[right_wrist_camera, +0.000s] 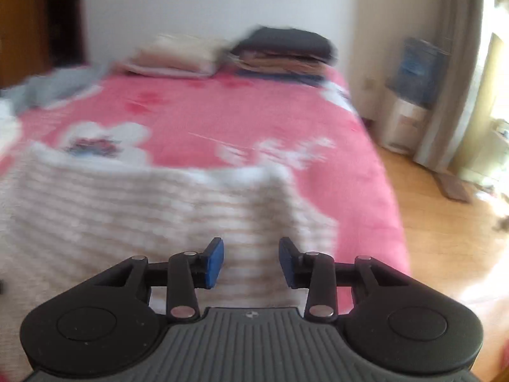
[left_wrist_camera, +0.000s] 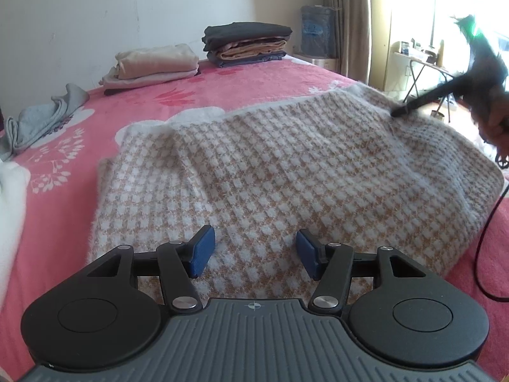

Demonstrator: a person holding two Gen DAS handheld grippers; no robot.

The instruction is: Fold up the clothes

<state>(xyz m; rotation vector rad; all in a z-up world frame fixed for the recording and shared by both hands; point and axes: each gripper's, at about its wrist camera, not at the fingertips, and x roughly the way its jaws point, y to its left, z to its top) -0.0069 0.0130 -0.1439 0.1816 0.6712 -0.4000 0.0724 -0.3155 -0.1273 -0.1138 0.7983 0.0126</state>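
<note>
A fuzzy beige-and-white checked sweater (left_wrist_camera: 286,165) lies spread on the pink flowered bed cover (left_wrist_camera: 254,79). My left gripper (left_wrist_camera: 254,254) hovers over the sweater's near edge, blue pads apart and nothing pinched between them. In the left wrist view my right gripper (left_wrist_camera: 400,111) is a dark blur at the sweater's far right corner, with a fingertip on or just above the knit. The right wrist view is motion-blurred. There my right gripper (right_wrist_camera: 251,262) stands open above the sweater's (right_wrist_camera: 127,207) right side, close to the bed cover (right_wrist_camera: 222,111) edge.
Folded beige clothes (left_wrist_camera: 156,63) and a dark folded stack (left_wrist_camera: 248,43) sit at the bed's far side. A crumpled grey garment (left_wrist_camera: 41,117) and white cloth (left_wrist_camera: 9,191) lie left. A black cable (left_wrist_camera: 483,254) hangs right. Wooden floor (right_wrist_camera: 445,238) lies beyond the bed's right edge.
</note>
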